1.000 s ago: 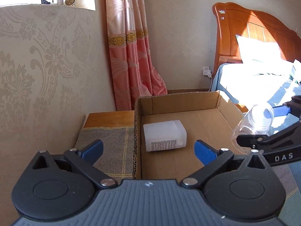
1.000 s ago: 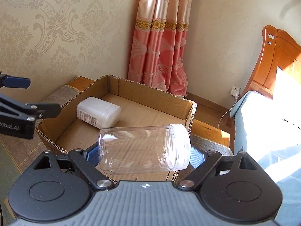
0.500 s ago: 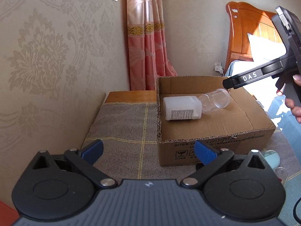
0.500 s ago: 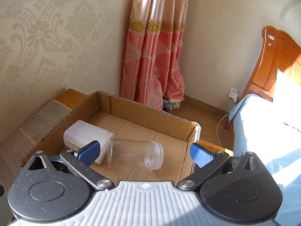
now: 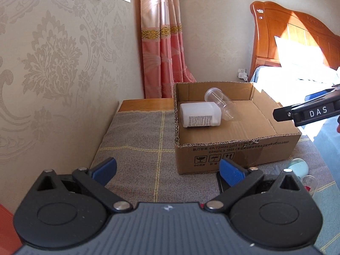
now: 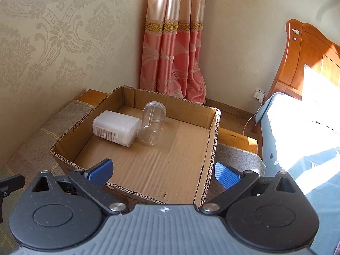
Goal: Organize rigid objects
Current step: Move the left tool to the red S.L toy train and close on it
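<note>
Both the left tongs (image 5: 167, 167) and right tongs (image 6: 162, 172) hang spread and empty, since the clear jar (image 6: 152, 125) lies beside the white bottle (image 6: 116, 128) inside the cardboard box (image 6: 209, 146).

Corrugated matt cardboard is seen in the box (image 6: 209, 146). Clear glossy plastic forms the jar (image 6: 152, 125); translucent white plastic, the bottle (image 6: 115, 127). Coarse woven cloth (image 5: 136, 140) is laid underneath.

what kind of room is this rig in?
Most likely a home bedroom: a wooden headboard over a bed, a pink curtain and patterned wallpaper.
</note>
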Demonstrator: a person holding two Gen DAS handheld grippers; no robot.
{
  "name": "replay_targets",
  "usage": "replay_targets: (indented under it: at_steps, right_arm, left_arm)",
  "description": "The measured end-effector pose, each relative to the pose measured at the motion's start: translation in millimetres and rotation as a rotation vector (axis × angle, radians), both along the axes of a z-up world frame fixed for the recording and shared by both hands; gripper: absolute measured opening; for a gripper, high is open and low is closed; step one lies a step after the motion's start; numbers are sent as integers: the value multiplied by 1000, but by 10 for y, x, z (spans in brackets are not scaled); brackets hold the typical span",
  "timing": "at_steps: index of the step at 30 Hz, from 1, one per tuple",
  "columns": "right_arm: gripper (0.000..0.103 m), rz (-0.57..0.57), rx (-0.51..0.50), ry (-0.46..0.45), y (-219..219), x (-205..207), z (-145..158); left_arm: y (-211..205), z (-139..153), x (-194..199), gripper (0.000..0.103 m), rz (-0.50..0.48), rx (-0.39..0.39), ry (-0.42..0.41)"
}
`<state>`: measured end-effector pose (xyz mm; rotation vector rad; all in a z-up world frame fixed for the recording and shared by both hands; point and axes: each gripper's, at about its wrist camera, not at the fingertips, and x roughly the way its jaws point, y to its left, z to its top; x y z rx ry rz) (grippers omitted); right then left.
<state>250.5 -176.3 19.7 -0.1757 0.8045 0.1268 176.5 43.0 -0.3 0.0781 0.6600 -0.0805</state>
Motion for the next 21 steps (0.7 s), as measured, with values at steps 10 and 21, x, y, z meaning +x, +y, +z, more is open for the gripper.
replay_targets:
  at_steps: [10, 21]
  right_arm:
    - [103, -24, 57, 35, -39, -750, -320]
    - [103, -3, 43, 87, -145, -1246, -726]
  left_arm:
    - [61, -174, -131, 102, 0, 1, 59]
    - [17, -297, -177, 102, -29, 1, 100]
